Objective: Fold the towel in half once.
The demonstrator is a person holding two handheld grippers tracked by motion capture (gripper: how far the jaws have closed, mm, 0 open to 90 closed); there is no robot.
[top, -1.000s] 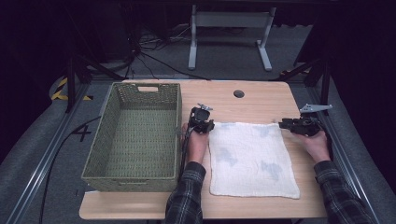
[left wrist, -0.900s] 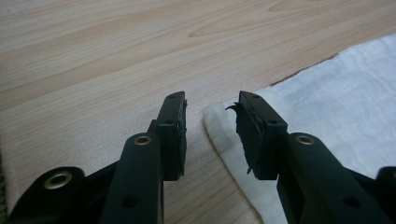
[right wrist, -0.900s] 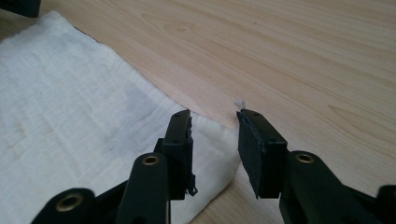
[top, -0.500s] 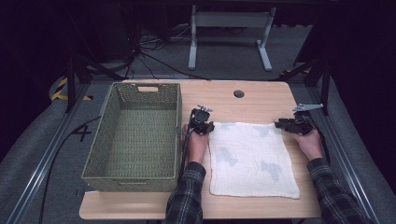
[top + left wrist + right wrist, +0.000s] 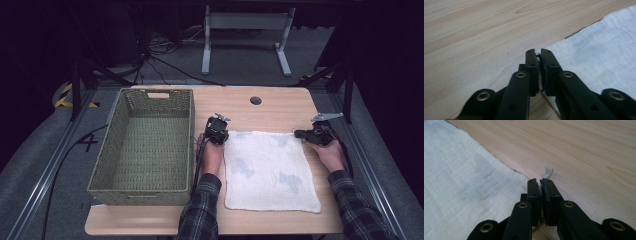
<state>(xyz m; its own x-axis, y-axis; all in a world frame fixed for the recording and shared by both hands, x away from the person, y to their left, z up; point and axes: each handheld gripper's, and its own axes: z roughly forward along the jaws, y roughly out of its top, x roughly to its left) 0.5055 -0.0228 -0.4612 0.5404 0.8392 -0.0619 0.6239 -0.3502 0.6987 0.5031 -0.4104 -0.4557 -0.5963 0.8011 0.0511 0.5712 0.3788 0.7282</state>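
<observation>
Cloth point(image 5: 270, 167) now pinched at both upper corners: left gripper point(image 5: 218, 131) and right gripper point(image 5: 311, 135) jaws just closed on it. Flat on surface point(image 5: 280, 107); ready for lifting or folding.

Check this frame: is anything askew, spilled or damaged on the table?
Nothing stands out. The white cloth lies flat on the table, the green basket sits squarely beside it, and the left gripper and right gripper pinch its far corners.
</observation>
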